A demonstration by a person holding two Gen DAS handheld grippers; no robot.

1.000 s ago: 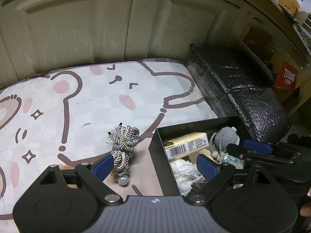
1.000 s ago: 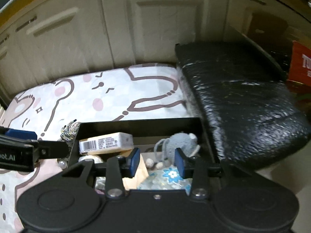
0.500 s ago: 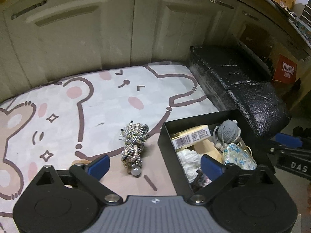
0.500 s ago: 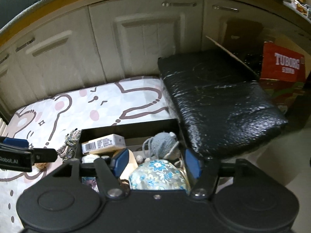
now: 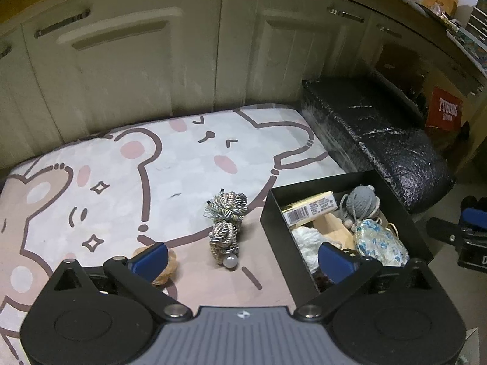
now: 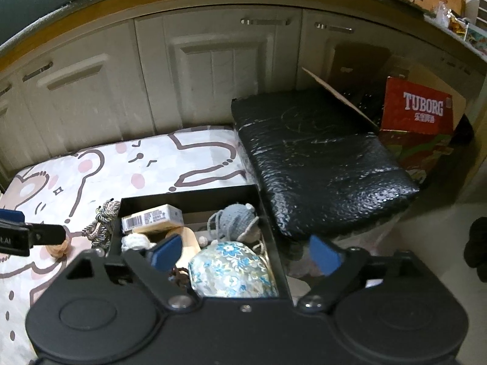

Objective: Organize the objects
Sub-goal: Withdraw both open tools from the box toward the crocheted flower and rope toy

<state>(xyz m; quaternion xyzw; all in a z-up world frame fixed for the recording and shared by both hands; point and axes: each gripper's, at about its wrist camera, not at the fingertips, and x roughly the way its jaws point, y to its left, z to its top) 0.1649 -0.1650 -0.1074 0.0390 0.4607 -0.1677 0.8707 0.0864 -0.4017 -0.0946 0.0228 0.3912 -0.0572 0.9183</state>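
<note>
Two grippers hang over a cartoon-bear mat (image 5: 188,164), and both are empty: the left gripper (image 5: 240,257) has its jaws opening wide above a knotted rope bundle (image 5: 226,223) lying on the mat just left of a black box (image 5: 275,234). The right gripper (image 6: 245,251) is also opening, with a blue floral pouch (image 6: 232,269) lying loose in the box below it beside a grey knitted toy (image 6: 236,220) and a barcoded carton (image 6: 152,217).

Dim yellowish indoor light, glare on black padding (image 6: 319,164), heavy fisheye bending, perhaps slight blur.
</note>
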